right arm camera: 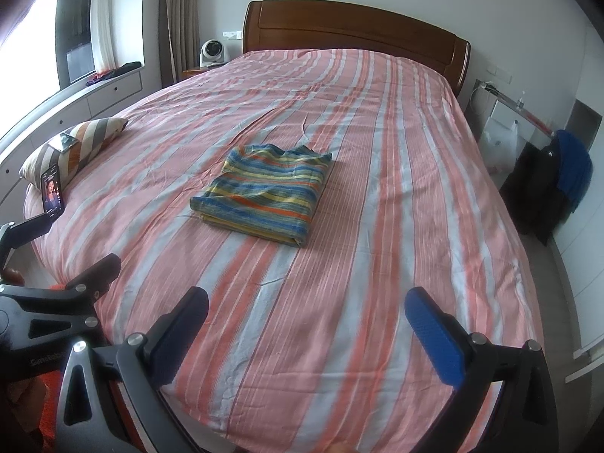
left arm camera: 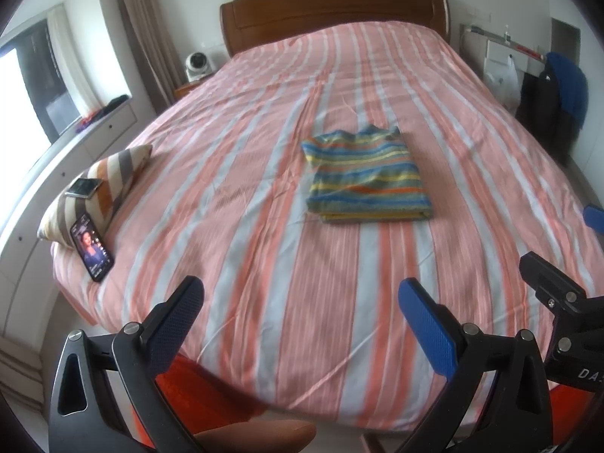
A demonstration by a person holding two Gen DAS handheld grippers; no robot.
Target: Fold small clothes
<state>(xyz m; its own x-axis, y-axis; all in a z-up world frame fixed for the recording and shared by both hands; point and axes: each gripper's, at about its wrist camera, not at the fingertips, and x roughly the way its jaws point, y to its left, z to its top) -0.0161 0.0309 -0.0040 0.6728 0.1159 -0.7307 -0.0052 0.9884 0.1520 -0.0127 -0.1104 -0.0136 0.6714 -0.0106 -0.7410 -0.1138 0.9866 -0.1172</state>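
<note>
A bedroom, with a wide bed (right arm camera: 377,188) under a pink-and-grey striped cover and a wooden headboard (right arm camera: 355,26) behind. The left tool (left arm camera: 300,302) hangs over the foot of the bed, fingers spread and empty; the right tool (right arm camera: 305,309) beside it is likewise spread and empty. Well ahead of both, mid-bed, lies the garment (right arm camera: 264,196), a striped knit already folded into a flat stack. It looks light, soft and floppy, so layers may slip; pinching all layers at the near corners seems safest. A pillow (left arm camera: 102,185) with phones sits far left.
</note>
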